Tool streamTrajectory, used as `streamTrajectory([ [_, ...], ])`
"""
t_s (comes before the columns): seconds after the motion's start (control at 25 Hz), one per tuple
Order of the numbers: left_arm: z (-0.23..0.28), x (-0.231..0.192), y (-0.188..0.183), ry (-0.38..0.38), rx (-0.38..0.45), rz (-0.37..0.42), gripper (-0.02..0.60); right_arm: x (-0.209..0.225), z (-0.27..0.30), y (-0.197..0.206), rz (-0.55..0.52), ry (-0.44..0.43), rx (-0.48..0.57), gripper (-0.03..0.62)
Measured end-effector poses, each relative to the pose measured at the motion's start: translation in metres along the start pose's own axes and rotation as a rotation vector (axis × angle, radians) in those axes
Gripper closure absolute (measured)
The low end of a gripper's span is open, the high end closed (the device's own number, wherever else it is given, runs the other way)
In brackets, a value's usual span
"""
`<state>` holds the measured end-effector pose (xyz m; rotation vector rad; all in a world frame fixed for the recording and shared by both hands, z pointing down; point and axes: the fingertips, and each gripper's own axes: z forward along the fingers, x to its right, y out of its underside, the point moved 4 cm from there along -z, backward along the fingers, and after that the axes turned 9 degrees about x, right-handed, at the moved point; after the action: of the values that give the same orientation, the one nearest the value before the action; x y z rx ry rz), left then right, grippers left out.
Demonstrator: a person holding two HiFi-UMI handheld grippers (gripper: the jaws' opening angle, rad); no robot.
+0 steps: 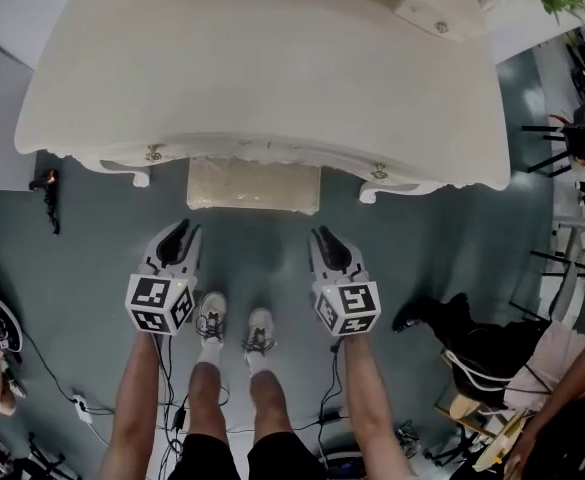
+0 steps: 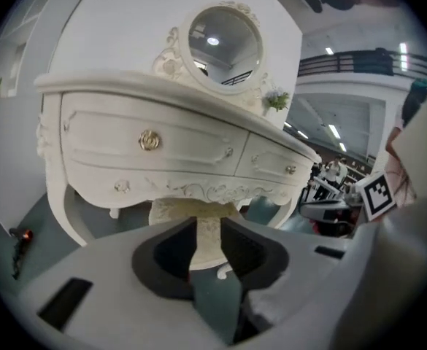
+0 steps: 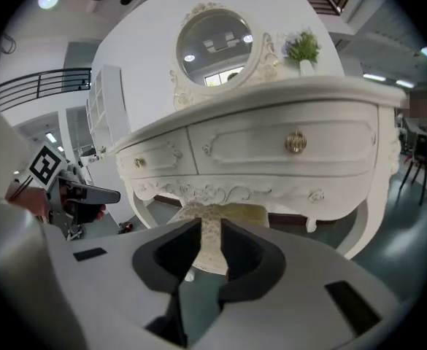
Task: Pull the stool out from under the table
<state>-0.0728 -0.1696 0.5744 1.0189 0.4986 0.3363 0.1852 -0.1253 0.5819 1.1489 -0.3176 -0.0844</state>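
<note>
A cream stool (image 1: 254,185) with a patterned seat stands tucked under the white dressing table (image 1: 262,68); only its front part shows past the table's edge. My left gripper (image 1: 177,232) and right gripper (image 1: 324,236) hang side by side in front of it, apart from it, aimed at the table. In the left gripper view the left gripper (image 2: 208,228) has a narrow gap between its jaws with nothing in it, and the stool (image 2: 171,210) lies beyond. The right gripper (image 3: 210,228) likewise stands slightly apart and empty, facing the stool (image 3: 246,214) under the table (image 3: 271,152).
My shoes (image 1: 234,323) stand on the grey-green floor between the grippers. A person sits at the right (image 1: 562,368) near black chairs (image 1: 572,138). Cables (image 1: 82,408) trail at lower left. A small black object (image 1: 50,193) lies left of the table's leg.
</note>
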Motion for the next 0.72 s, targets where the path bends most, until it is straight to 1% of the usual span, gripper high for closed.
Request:
streamTrajectory([
  [0.04, 0.010, -0.006, 0.008, 0.010, -0.005, -0.019, 0.487, 0.006, 0.008, 0.011, 0.026, -0.012, -0.012, 0.494],
  [0.08, 0.020, -0.011, 0.016, 0.022, -0.010, -0.032, 0.461, 0.011, 0.017, 0.020, 0.051, -0.024, -0.024, 0.456],
  [0.16, 0.037, -0.022, 0.030, 0.041, -0.025, -0.056, 0.378, 0.021, 0.034, 0.038, 0.086, -0.042, -0.044, 0.407],
  [0.28, 0.056, -0.040, 0.043, 0.039, -0.040, -0.083, 0.300, 0.034, 0.055, 0.061, 0.086, -0.038, -0.075, 0.352],
  [0.36, 0.066, -0.051, 0.049, 0.037, -0.039, -0.105, 0.250, 0.045, 0.068, 0.074, 0.084, -0.012, -0.092, 0.330],
  [0.44, 0.076, -0.060, 0.054, 0.032, -0.034, -0.131, 0.185, 0.056, 0.080, 0.084, 0.101, 0.012, -0.098, 0.297],
  [0.52, 0.087, -0.068, 0.062, 0.024, -0.042, -0.153, 0.152, 0.070, 0.090, 0.091, 0.139, 0.030, -0.093, 0.258],
  [0.56, 0.092, -0.071, 0.066, 0.022, -0.051, -0.161, 0.144, 0.077, 0.095, 0.093, 0.167, 0.035, -0.088, 0.249],
  [0.72, 0.108, -0.090, 0.082, 0.015, -0.069, -0.193, 0.137, 0.103, 0.112, 0.106, 0.292, 0.037, -0.092, 0.214],
])
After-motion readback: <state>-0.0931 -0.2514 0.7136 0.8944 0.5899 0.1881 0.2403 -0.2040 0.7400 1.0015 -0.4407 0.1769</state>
